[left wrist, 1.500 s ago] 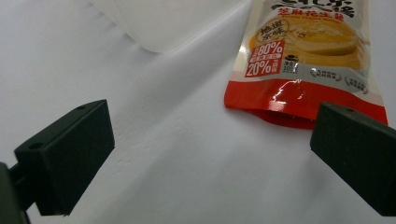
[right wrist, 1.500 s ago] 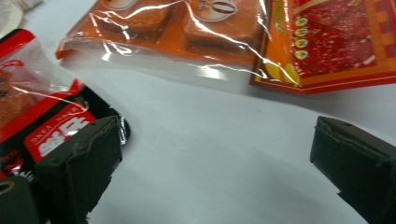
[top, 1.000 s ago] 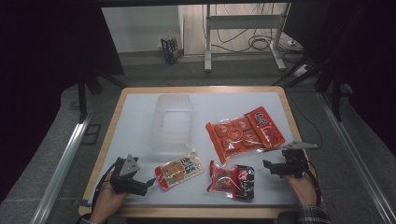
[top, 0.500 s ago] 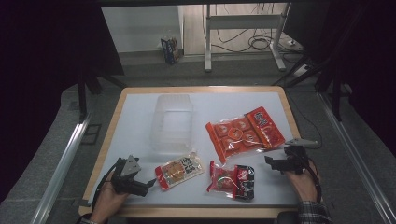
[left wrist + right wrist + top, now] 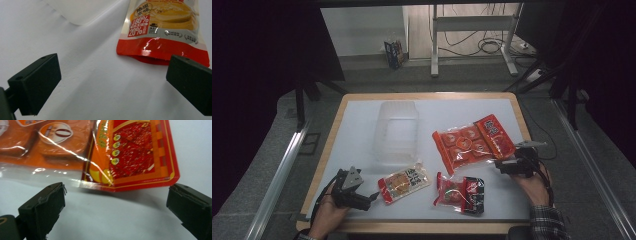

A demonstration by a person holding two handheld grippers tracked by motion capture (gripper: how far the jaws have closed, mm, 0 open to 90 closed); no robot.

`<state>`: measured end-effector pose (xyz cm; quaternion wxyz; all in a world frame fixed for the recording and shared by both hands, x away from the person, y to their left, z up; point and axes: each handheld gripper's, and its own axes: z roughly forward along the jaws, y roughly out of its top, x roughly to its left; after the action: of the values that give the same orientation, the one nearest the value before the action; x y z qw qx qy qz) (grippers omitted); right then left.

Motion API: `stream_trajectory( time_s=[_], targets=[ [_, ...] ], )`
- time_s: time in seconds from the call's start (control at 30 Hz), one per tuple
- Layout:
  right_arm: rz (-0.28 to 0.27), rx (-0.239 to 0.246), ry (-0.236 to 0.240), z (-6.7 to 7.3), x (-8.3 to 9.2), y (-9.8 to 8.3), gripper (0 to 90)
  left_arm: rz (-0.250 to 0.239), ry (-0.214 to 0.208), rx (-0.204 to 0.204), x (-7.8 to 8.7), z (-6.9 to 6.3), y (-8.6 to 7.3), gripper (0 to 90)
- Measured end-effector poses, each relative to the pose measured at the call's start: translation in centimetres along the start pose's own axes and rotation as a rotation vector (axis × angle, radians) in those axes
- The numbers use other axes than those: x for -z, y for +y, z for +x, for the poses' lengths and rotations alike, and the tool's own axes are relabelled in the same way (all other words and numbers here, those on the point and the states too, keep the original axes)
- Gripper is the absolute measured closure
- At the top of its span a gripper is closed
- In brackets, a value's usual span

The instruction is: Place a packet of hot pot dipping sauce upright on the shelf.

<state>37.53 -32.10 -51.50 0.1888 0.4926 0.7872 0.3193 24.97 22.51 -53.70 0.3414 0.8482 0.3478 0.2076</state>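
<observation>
Both grippers open and lined up! Left gripper [image 5: 371, 195], lower left, faces the yellow pouch [image 5: 404, 182]; right gripper [image 5: 499, 165], lower right, faces the orange pack [image 5: 472, 143]. Looks like approach: next, ease forward and close on each edge.

The black two-jaw left gripper [image 5: 373, 195] carries a grey three-cornered plate [image 5: 352, 177] on top. The black right gripper [image 5: 499, 165] trails a dark cable [image 5: 546, 176]. A plaid sleeve [image 5: 546, 223] covers the right forearm. Its blocky matte jaws bear small holes.
</observation>
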Motion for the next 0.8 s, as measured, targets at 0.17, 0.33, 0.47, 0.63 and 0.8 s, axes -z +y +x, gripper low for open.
stream_trajectory(
  time_s=[0.17, 0.33, 0.47, 0.63, 0.8],
  targets=[
    [-0.015, -0.03, 0.011, -0.8, -0.1, 0.8, 6.3, 0.005, 0.001, -0.002, -0.1, 0.0, 0.0, 0.0],
    [-0.017, -0.02, 0.042, -1.1, -0.5, 1.5, 13.0, 0.006, 0.003, 0.003, -0.1, 0.0, -0.1, 0.0],
    [-0.042, 0.012, 0.072, -0.7, -0.4, 2.4, 19.9, 0.009, 0.002, 0.003, -0.2, 0.0, -0.1, 0.0],
    [-0.028, 0.027, 0.105, -0.1, -0.5, 3.2, 29.4, 0.014, 0.001, -0.001, -0.2, 0.0, -0.1, 0.0],
    [-0.024, 0.054, 0.121, 0.1, -0.7, 4.1, 37.2, 0.018, 0.0, -0.006, -0.3, -0.1, -0.1, 0.0]
  ],
)
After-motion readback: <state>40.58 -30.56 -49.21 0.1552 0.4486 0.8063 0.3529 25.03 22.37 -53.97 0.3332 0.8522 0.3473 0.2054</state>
